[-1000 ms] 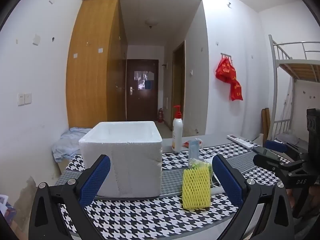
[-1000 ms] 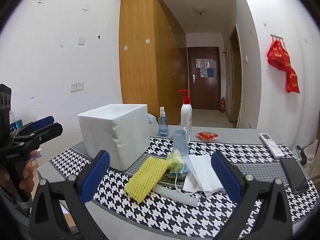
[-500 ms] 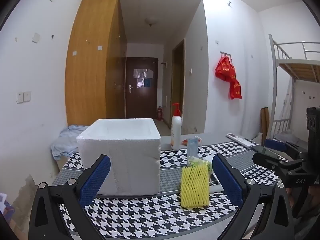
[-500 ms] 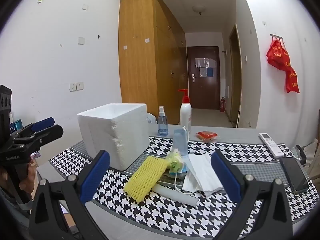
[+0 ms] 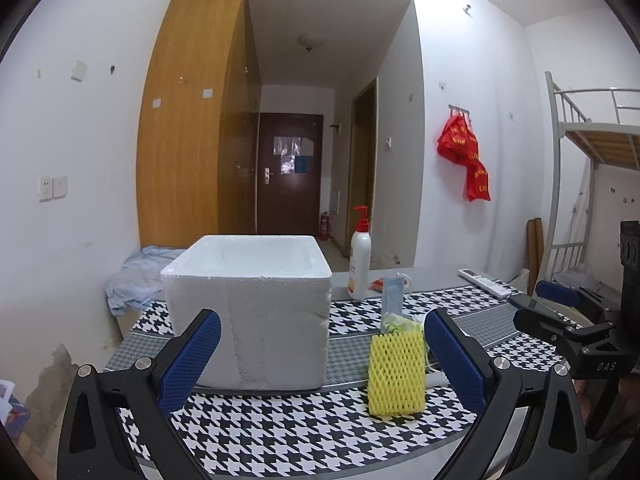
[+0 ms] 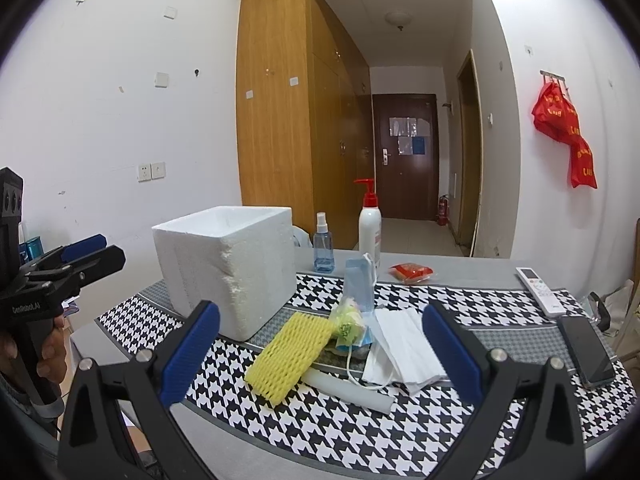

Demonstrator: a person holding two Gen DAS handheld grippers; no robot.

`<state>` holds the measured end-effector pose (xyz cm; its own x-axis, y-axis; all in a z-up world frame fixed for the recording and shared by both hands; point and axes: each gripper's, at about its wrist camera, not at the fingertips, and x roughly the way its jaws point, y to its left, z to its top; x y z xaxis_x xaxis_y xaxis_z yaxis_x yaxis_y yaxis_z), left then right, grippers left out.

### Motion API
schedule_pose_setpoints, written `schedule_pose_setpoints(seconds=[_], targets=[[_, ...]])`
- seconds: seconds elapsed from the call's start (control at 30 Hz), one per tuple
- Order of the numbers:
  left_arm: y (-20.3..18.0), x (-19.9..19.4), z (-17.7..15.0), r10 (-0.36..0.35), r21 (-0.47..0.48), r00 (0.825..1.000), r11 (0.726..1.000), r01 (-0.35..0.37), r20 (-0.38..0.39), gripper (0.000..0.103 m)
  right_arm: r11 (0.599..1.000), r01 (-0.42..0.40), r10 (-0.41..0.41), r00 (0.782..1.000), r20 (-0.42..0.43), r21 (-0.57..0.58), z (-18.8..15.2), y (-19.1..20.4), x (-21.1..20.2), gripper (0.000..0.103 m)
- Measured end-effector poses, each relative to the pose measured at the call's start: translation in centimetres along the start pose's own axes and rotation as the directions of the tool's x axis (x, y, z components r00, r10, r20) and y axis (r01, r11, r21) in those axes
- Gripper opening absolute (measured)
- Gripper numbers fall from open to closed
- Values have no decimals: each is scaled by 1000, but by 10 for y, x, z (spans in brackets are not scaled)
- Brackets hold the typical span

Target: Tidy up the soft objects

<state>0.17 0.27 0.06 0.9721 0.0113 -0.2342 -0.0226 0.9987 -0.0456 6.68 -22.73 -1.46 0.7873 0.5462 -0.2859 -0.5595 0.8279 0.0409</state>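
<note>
Since a second ago, our left gripper (image 5: 320, 354) has drifted slightly, so the white foam box (image 5: 256, 308) sits a little more to the right in its view; the things on the desk have not shifted. Both grippers hover above the near edge of the desk, holding nothing. The left gripper has its blue-padded fingers (image 5: 188, 358) spread wide. Our right gripper (image 6: 320, 350) is spread wide too, and a hand (image 6: 48, 356) grips the left tool's handle at the left edge of the right wrist view.

Just beyond the right gripper lies the pile of soft things on the black-and-white houndstooth desk mat (image 6: 360, 432). A yellow foam net sleeve (image 6: 290, 352) lies nearest, resting partly on a white foam tube (image 6: 348, 390). Touching it are a small green-and-yellow crumpled bag (image 6: 348, 320), a light blue face mask (image 6: 360, 284) standing upright, and a stack of white face masks (image 6: 404, 344).

The open-topped foam box stands on the mat just to the left of this pile. Behind it stand a blue spray bottle (image 6: 323, 246) and a white pump bottle with a red top (image 6: 369, 224). A red packet (image 6: 412, 272), a white remote control (image 6: 540, 290) and a dark phone (image 6: 586, 350) lie further right.
</note>
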Motion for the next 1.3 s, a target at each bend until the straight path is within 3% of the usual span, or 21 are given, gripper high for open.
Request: schedule_pose_setpoints(seconds=[0.77, 1.3], targets=[[-1, 0, 0, -4, 9, 1000, 1000, 4, 3, 102, 1000, 13, -13, 1000, 0, 6, 1, -3, 1, 102], [-5, 18, -2, -37, 4, 998, 999, 37, -45, 102, 1000, 26, -26, 999, -24, -2, 0, -6, 9, 102]])
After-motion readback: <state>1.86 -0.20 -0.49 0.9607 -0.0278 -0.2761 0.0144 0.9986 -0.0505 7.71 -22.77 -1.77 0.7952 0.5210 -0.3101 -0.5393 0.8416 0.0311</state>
